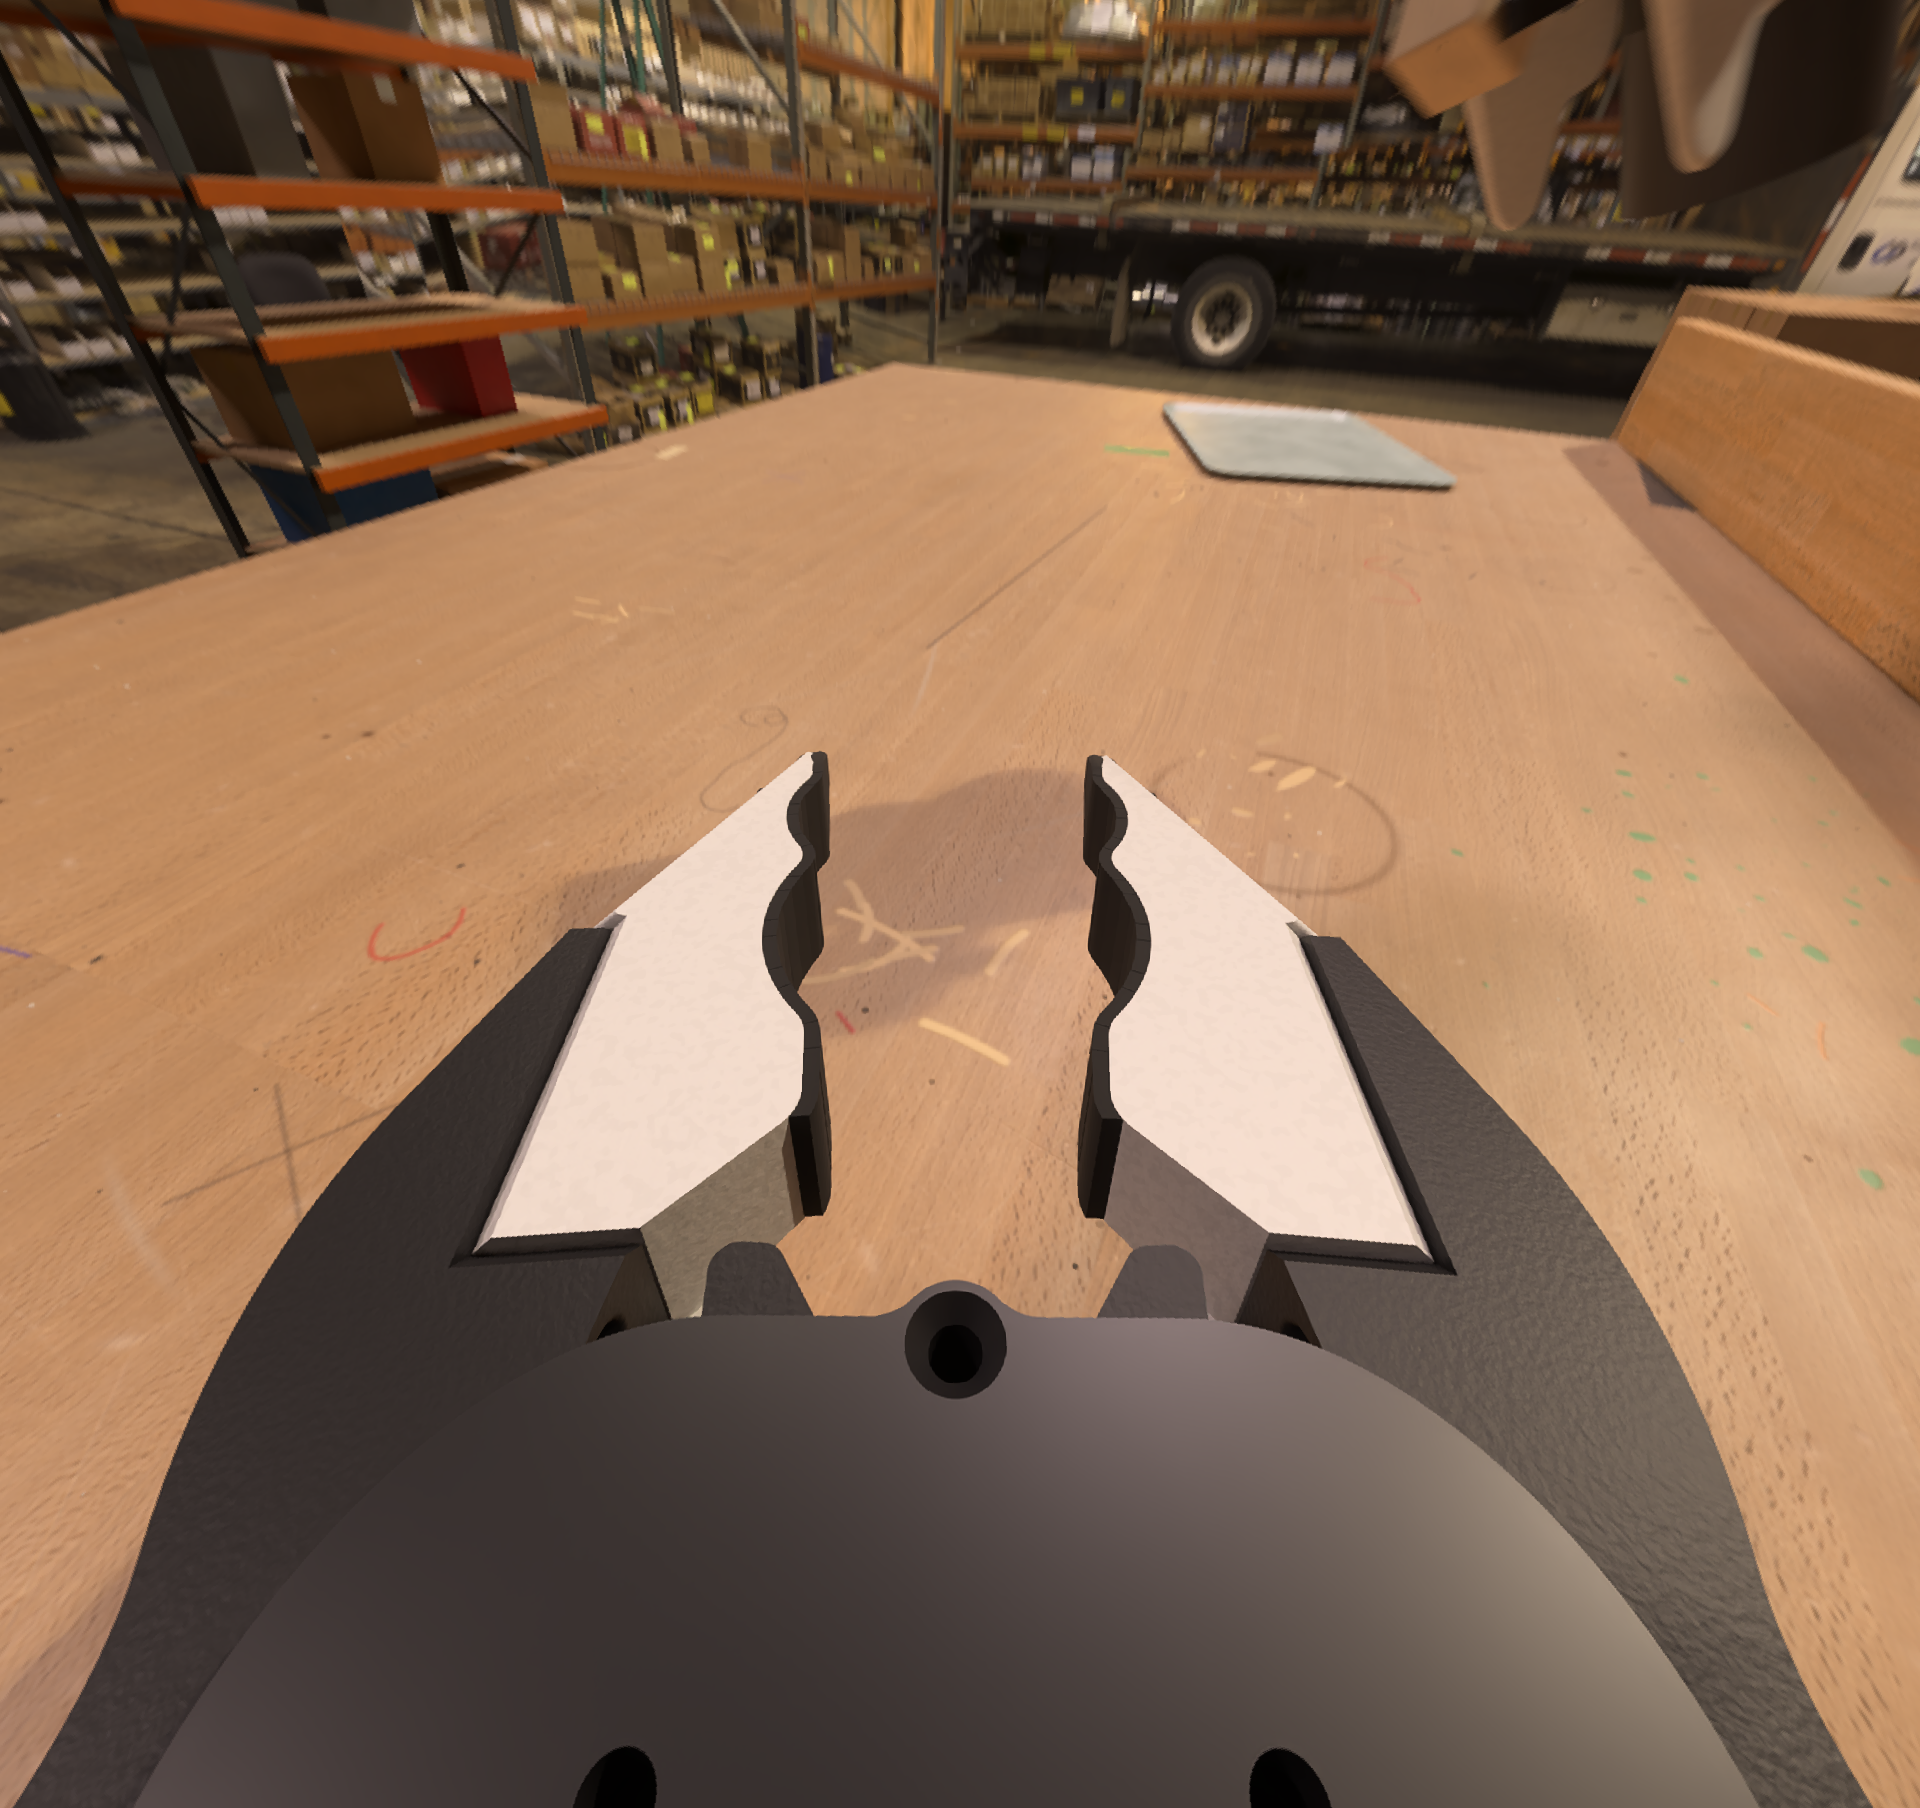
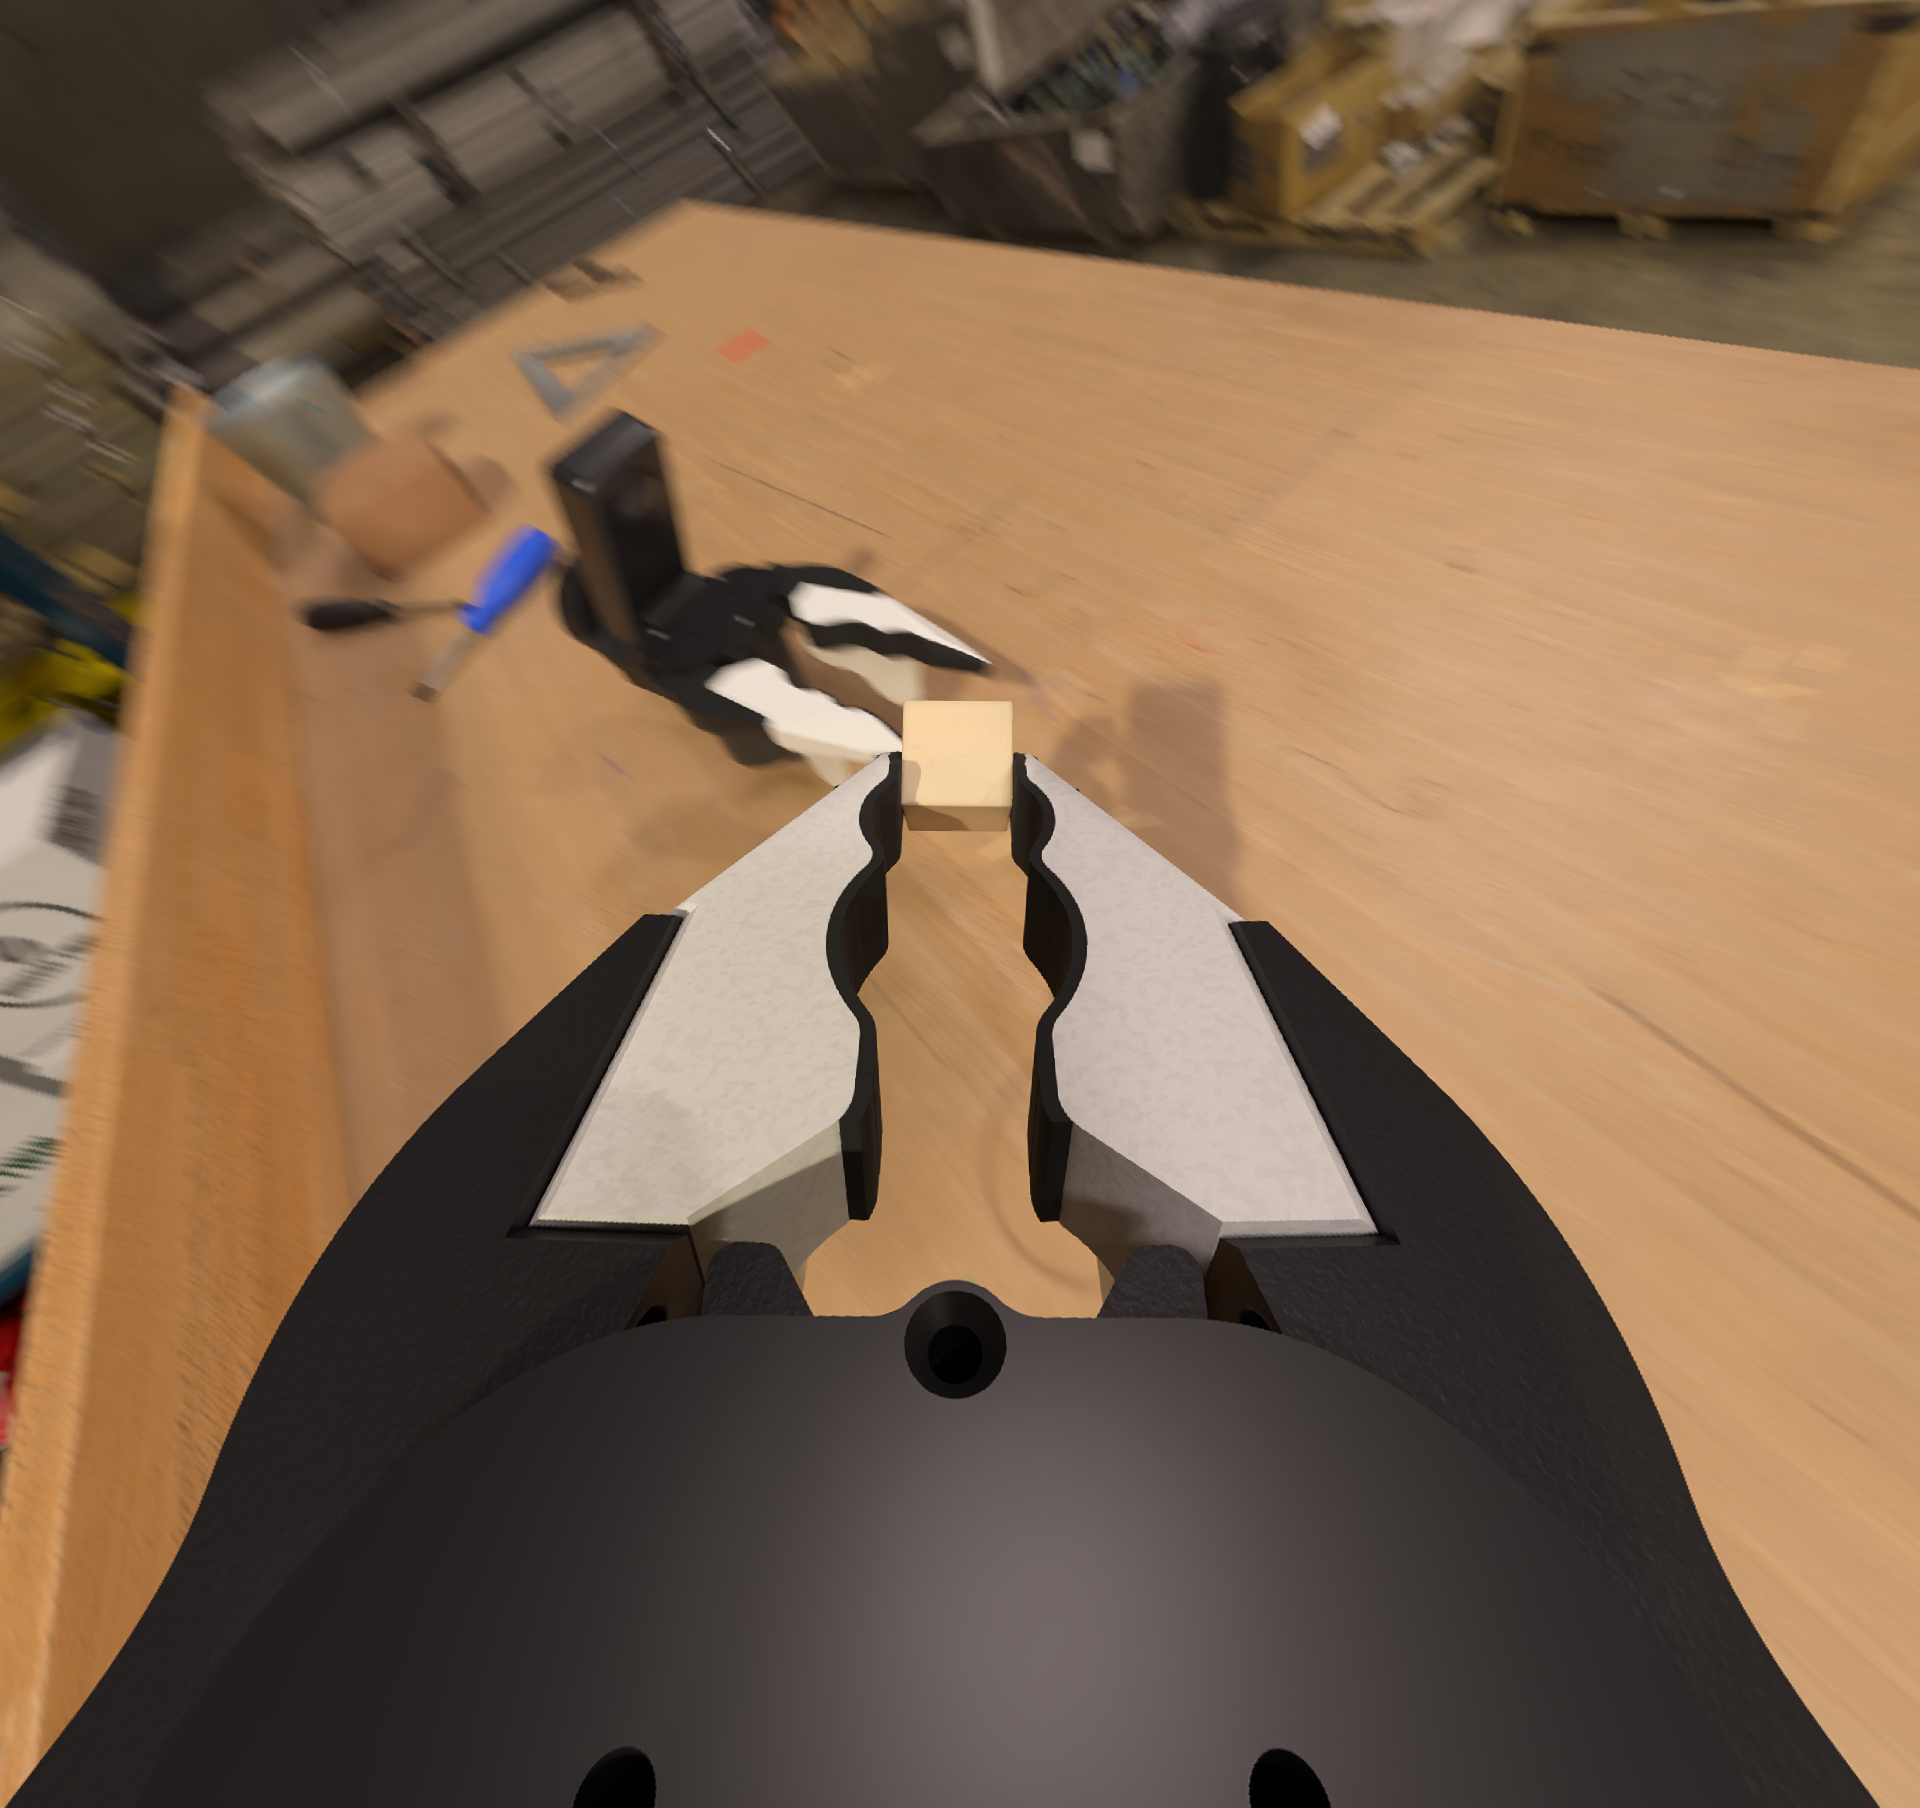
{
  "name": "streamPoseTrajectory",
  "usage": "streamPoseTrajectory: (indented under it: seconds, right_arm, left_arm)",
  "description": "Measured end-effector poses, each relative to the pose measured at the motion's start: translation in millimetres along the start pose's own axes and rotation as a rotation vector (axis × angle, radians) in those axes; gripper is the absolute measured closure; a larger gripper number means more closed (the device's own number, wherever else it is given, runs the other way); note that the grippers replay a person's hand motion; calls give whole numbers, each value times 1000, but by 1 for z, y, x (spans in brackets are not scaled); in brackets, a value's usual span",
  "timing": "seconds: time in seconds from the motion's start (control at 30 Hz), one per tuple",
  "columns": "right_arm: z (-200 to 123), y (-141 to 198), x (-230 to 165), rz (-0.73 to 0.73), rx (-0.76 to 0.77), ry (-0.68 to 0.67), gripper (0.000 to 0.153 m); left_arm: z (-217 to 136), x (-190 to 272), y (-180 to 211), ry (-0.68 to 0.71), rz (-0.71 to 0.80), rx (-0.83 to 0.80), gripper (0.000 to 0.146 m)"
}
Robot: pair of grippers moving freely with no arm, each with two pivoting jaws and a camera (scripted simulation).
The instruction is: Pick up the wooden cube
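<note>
The wooden cube is small and pale. My right gripper is shut on it, pinching it between the fingertips, clear of the wooden table. In the left wrist view the cube and the right gripper show blurred, high at the top right, well above the table. My left gripper is open and empty, low over the table. It also shows in the right wrist view, just beyond the cube.
A flat grey tray lies far ahead on the table. A raised wooden rail runs along one table edge. Near it lie a blue-handled tool, a black-handled tool, a metal triangle and two blurred containers.
</note>
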State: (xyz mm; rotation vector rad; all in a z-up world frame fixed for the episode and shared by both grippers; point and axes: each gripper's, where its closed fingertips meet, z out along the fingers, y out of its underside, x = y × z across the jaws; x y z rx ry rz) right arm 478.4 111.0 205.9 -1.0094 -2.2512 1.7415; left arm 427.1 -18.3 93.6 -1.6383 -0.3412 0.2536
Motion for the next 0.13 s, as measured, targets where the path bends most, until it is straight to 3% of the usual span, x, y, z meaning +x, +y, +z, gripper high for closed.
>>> streamPoseTrajectory:
  seconds: [0.13]
  right_arm:
    - [47,8,-41,3,88,-190,133]
  left_arm:
    - [3,1,9,5,-3,-82,95]
